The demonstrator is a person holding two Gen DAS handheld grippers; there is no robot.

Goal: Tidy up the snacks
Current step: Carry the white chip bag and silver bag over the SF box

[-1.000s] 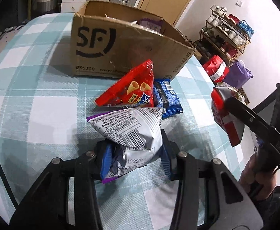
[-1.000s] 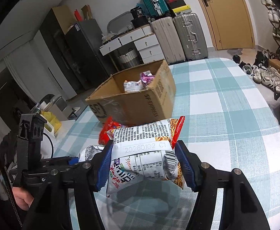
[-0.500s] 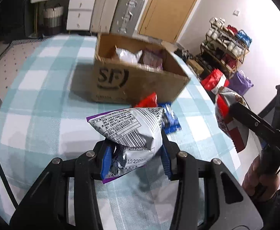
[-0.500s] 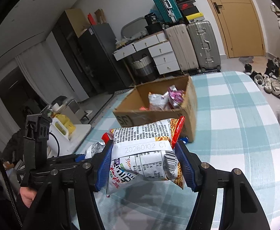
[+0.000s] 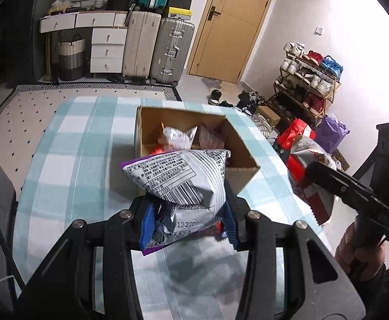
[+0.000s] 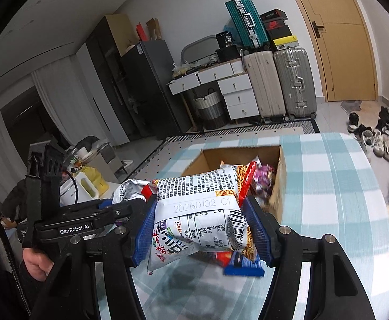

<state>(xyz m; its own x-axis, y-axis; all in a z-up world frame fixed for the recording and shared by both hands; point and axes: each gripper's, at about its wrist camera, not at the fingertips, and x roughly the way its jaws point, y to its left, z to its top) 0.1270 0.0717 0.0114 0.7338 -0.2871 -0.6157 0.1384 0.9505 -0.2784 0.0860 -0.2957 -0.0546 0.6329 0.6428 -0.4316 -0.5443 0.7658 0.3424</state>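
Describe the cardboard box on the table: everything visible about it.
The cardboard box is plain brown corrugated card, open-topped, resting on the checked tablecloth. Inside lie a silver-white snack bag and a purple one. Neither gripper touches it; both hold bags in front of it.

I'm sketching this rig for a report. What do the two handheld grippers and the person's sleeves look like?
Both grippers are matte black frames with silver bolts and ribbed blue finger pads. The left gripper bears white "GenRobot.AI" lettering, and a black cable runs near it. The right gripper looks alike. The sleeves look dark.
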